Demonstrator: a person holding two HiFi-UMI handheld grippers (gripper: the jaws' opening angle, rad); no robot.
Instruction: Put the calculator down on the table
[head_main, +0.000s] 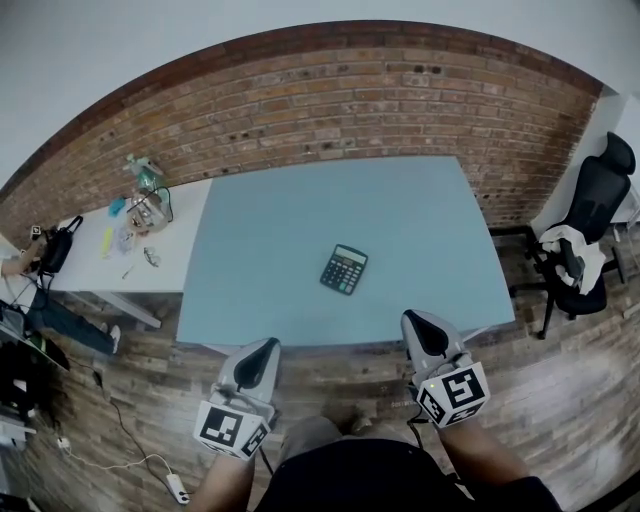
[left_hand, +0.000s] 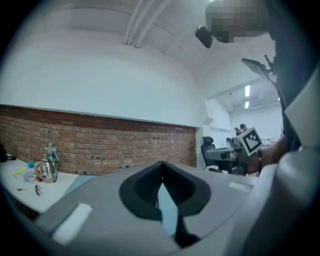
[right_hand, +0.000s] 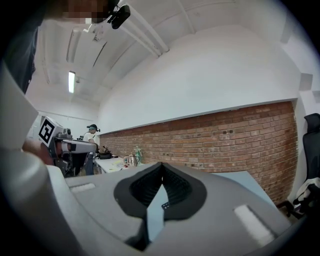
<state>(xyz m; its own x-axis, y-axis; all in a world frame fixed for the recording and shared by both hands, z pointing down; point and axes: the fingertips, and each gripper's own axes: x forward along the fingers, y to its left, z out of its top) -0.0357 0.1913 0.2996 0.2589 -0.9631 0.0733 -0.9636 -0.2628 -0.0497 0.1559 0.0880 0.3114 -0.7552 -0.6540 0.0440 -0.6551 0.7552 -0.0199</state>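
**Calculator on table, both grippers clear**

1. Calculator (head_main: 344, 269): lies flat, keys up, on the blue table (head_main: 260, 240). It sits near the middle of the top, slightly toward the near edge. Nothing touches it.

2. Left gripper (head_main: 267, 345): is held just off the table's near edge, toward its left part, over the wooden floor (head_main: 150, 400). It points level toward the table. In the left gripper view the jaws are pressed together at the tips, and nothing is between them. Only a sliver of the blue top shows through the gap below the tips. It is well apart from the calculator.

3. Right gripper (head_main: 412, 320): is held just off the table's near edge, toward its right part. It points level toward the table. In the right gripper view the jaws are pressed together, and nothing is pinched. It is also well apart from the calculator.

4. Surroundings, relative to the table:
   - A brick wall (head_main: 350, 100) runs behind the far edge.
   - A white desk (head_main: 100, 265) with small clutter adjoins the left side.
   - A black chair (head_main: 590, 225) stands beyond the right side.
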